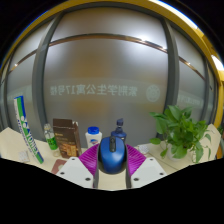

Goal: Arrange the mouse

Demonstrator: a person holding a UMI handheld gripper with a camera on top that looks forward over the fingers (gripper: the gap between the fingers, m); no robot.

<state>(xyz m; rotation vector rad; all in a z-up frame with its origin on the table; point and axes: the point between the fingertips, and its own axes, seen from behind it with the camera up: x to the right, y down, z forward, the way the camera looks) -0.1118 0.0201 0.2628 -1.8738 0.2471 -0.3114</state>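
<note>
While fingers [111,165] grip 1 blue mouse [111,152], 2 bottles [94,136] & 1 plant [180,132] stand beyond.

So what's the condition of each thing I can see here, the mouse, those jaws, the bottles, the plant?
Blue mouse: between the pink pads, off the table; both seem to press on it.
Gripper: jaws closed on the mouse.
Blue-capped bottle: upright beyond the mouse, cap on.
White jar: upright, blue lid on.
Green-capped bottle: upright, capped.
Potted plant: upright, leafy.
Brown box: standing upright.
Tall green-and-white box: standing, leaning slightly.
</note>
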